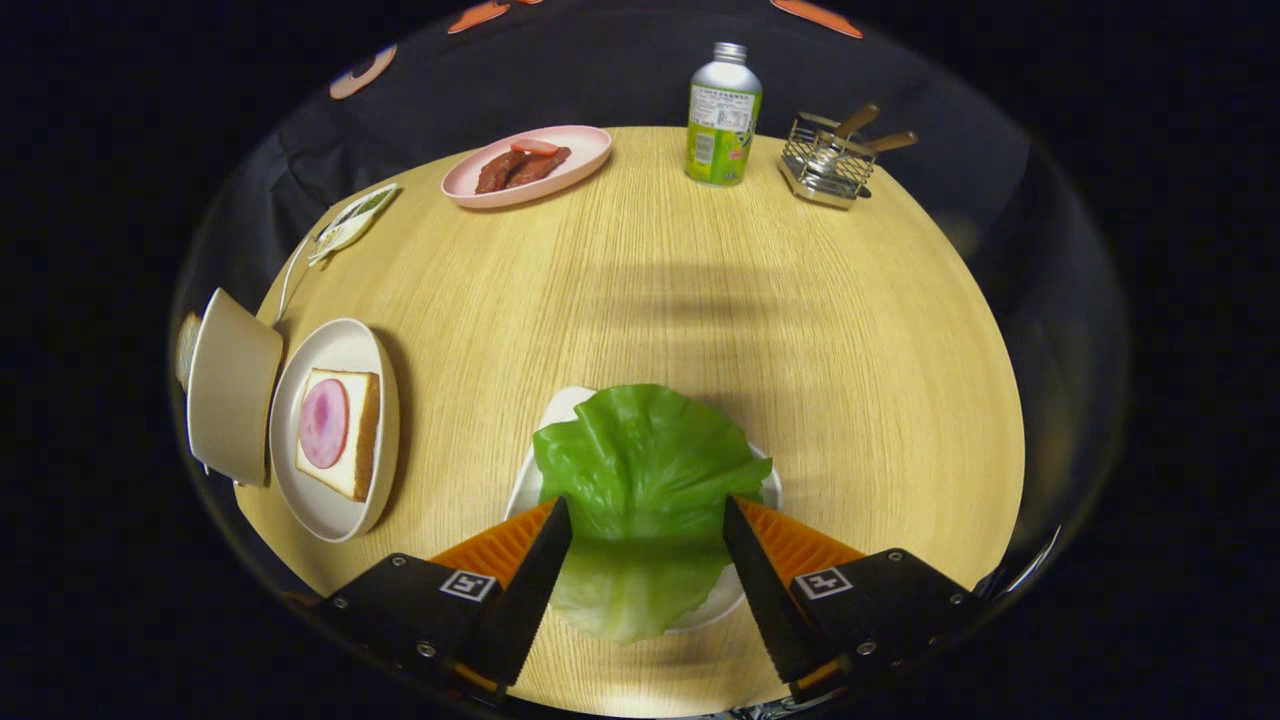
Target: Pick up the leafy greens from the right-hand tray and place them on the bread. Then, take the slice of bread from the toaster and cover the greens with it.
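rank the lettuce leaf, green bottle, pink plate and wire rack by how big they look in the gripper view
1. lettuce leaf, between the open gripper fingers
2. pink plate
3. green bottle and wire rack look alike

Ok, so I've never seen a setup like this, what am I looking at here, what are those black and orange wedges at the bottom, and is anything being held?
There is no robot arm here. A person holds a two-finger gripper, and the camera rides on it, looking forward along the fingers. The black and orange wedges are those fingers.

They stand open, one on each side of a green lettuce leaf lying on a small white tray. Nothing is gripped yet.

On the round wooden table, off to the left, a plate carries a slice of bread topped with a pink round of meat, with a beige toaster beside it. Beyond the fingers sit a pink plate of sausages, a green bottle and a wire basket.
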`<state>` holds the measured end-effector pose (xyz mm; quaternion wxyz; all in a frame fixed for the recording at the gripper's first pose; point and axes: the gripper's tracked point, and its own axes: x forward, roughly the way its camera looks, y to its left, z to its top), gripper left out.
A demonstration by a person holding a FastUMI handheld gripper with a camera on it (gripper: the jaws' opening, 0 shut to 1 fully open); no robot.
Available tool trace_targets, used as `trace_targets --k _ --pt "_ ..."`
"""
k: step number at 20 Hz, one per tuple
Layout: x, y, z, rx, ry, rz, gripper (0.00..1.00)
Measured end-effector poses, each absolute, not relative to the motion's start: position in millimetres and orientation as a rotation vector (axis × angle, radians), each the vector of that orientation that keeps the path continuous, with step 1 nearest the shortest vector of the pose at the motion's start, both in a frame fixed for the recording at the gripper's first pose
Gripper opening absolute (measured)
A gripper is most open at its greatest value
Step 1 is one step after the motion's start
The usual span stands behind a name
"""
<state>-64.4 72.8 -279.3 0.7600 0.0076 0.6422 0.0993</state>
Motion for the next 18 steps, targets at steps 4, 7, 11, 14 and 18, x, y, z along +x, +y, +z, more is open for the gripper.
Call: trace_targets --k 4,7,11,14,18 --pt "-63.4 71.3 -282.6 0.007 1.413 0.196 0.83" --pt "-61.8 74.6 -281.8 0.009 1.407 0.193 0.73" --pt "-57.4 76.5 -281.3 0.011 1.382 0.194 0.36" --pt "-53.9 74.3 -278.6 0.083 1.372 0.164 0.09" --pt "-41.7 84.5 -252.0 0.140 1.293 0.198 0.04"
